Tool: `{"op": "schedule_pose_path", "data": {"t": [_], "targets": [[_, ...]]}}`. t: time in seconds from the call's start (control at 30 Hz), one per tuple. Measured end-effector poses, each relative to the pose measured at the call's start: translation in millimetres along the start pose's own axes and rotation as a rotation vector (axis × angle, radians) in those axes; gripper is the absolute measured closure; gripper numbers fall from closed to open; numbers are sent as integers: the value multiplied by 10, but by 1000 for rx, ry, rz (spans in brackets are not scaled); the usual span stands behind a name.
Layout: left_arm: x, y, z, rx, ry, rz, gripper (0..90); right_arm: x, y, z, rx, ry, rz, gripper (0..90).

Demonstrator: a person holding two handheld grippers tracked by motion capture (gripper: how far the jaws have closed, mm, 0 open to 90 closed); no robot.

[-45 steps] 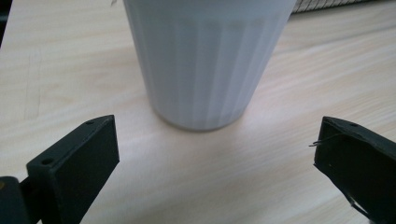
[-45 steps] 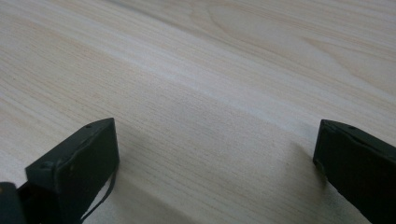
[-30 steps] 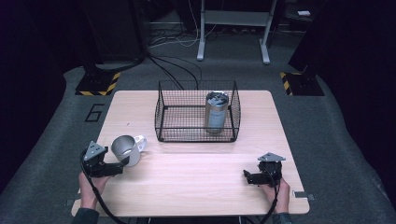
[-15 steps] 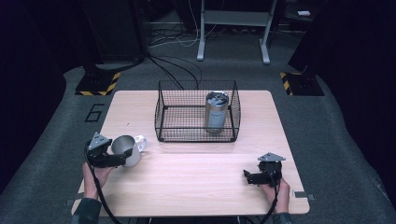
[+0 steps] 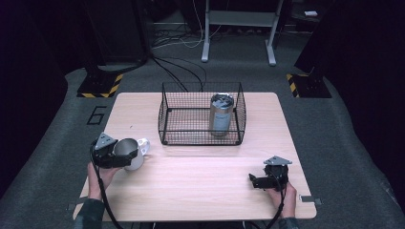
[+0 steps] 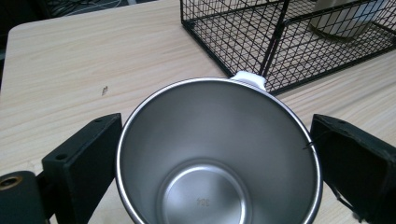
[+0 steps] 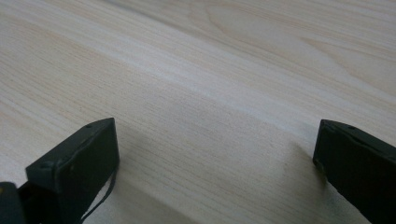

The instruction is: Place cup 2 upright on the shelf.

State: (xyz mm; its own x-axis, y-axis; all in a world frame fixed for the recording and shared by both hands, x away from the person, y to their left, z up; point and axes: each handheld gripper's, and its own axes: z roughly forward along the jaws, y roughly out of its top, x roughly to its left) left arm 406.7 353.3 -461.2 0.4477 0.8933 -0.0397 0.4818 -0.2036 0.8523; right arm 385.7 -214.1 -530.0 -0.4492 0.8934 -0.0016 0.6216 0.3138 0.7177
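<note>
1. the left gripper [image 6: 205, 154] is straddling a steel mug [image 6: 219, 158] near the front left corner of the table [image 5: 200, 191]; the mug is sitting right between the two black jaws, so the thing to be moved is lying dead ahead of this gripper, not off to a side.
2. in the left gripper view both jaws are standing beside the mug's wall; on each side the rim is overlapping the jaw's edge, so i cannot tell whether the pads are pressing yet or only flanking it.
3. the mug is standing upright, its long axis running vertically and its open mouth facing up; its white handle [image 6: 249, 79] is pointing away from the gripper, toward the wire basket [image 5: 167, 119].
4. the basket is lying farther back and to the right of the mug, near but apart from it; my judgement is that the coming move turns on carrying the mug that way and over the near wall.
5. the right gripper [image 5: 260, 181] is resting with its jaws spread wide over bare wood at the front right, well apart from the mug, so the left hand is much the nearer one.
6. counting: one mug, one basket, one tall metal tumbler [image 5: 221, 113] standing upright in the basket's right half, two grippers.
</note>
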Motion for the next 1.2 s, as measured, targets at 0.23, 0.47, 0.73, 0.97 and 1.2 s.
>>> {"op": "schedule_pose_path", "data": {"t": [0.23, 0.47, 0.73, 0.97, 1.2], "targets": [[10, 22, 22, 7, -4, 7, 53, -5, -1, -2, 2, 0, -6, 0], [37, 36, 76, 24, -24, 14, 51, -5, -1, -2, 2, 0, -7, 0], [33, 42, 85, 26, -24, 12, 59, -8, -1, -3, 3, 1, -7, 0], [12, 54, 82, 31, -15, 27, 61, -9, -1, -2, 3, 1, -7, 0], [-19, 76, 52, 40, -25, 43, 62, -14, 0, 6, -1, -3, -5, 0]]}}
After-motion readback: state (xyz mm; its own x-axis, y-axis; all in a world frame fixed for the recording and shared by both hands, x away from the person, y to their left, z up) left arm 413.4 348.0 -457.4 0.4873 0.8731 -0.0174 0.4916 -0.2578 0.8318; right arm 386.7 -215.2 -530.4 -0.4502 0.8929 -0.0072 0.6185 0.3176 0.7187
